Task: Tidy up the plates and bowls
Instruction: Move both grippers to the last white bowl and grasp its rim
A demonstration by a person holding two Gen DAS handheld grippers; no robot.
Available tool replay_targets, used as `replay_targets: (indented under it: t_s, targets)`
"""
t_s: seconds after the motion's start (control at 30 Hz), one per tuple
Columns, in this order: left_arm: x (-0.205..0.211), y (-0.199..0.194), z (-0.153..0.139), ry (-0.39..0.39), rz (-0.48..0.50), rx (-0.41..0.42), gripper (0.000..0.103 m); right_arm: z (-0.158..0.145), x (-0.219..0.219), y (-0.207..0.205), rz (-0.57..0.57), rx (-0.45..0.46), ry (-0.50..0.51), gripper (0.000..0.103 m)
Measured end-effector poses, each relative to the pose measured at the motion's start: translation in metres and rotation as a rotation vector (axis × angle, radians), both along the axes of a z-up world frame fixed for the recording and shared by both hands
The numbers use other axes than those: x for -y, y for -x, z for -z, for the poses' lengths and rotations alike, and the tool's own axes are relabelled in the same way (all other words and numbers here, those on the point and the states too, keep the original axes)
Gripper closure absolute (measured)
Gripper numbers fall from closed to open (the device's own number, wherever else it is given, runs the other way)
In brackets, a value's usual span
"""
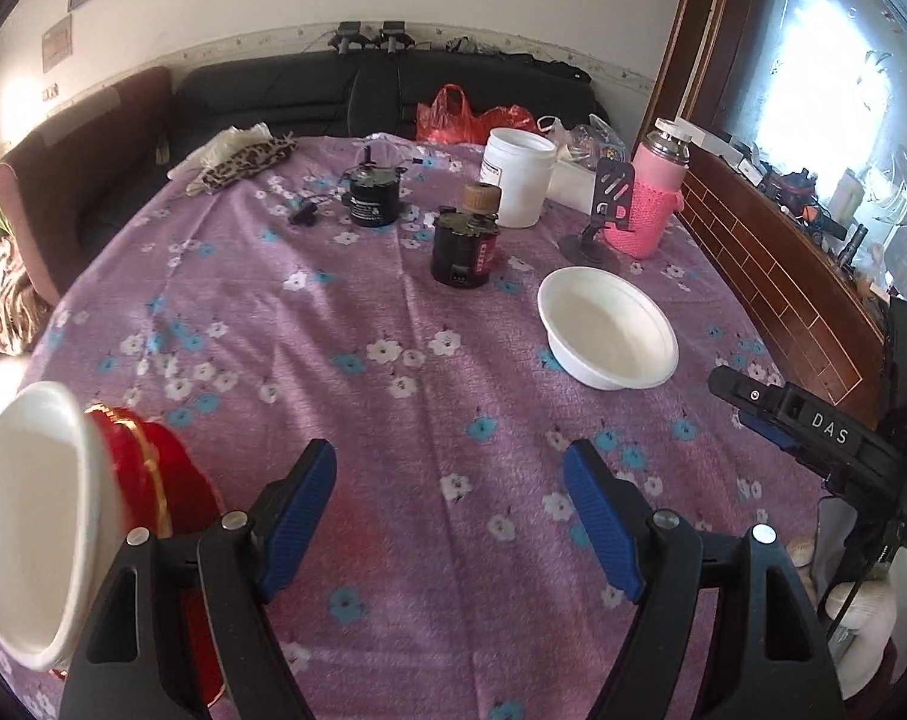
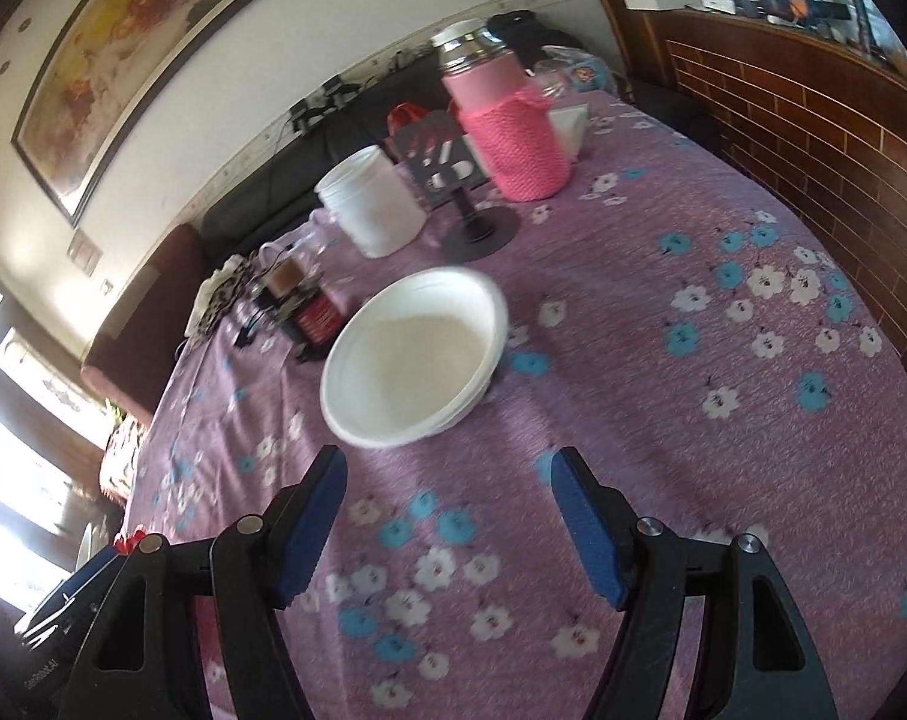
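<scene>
Both grippers, left (image 1: pixel 450 516) and right (image 2: pixel 447 519), hang with jaws wide and empty over bare purple tablecloth (image 1: pixel 357 324). Two white bowls: one (image 1: pixel 607 327) upright mid-table, another (image 1: pixel 33 516) tilted at the left edge

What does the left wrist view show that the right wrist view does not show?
Only the left wrist view shows a second white bowl at its left edge, beside a red object, and the right gripper from outside. Only the right wrist view shows the framed painting. Both show the white bowl upright on the purple floral tablecloth, the pink bottle and the white jar. Each gripper is open and empty.
</scene>
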State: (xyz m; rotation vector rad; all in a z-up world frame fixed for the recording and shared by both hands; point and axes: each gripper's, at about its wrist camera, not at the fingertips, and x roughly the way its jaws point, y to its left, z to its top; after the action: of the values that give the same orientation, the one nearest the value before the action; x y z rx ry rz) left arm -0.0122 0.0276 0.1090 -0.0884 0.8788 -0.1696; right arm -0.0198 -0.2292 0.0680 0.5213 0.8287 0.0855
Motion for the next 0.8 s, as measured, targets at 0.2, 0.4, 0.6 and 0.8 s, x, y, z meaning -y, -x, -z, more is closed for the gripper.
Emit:
replay_targets:
  t_s: [0.2,0.4,0.6,0.8]
  targets:
    - [0.019,-0.036,0.012,0.068,0.042,-0.077,0.026,0.013,0.009,-0.032,0.043,-0.014,-0.025,0.029]
    - [0.04,-0.07,0.015,0.038,0.059,-0.07,0.026,0.023,0.012,-0.063,0.052,-0.029,-0.036,0.029]
    - [0.057,-0.109,0.027,0.033,0.054,-0.084,0.026,0.034,0.007,-0.086,0.02,-0.037,-0.001,0.029]
    - [0.07,-0.145,0.05,0.051,0.048,-0.145,0.026,0.038,0.013,-0.085,0.014,-0.001,0.013,0.029]
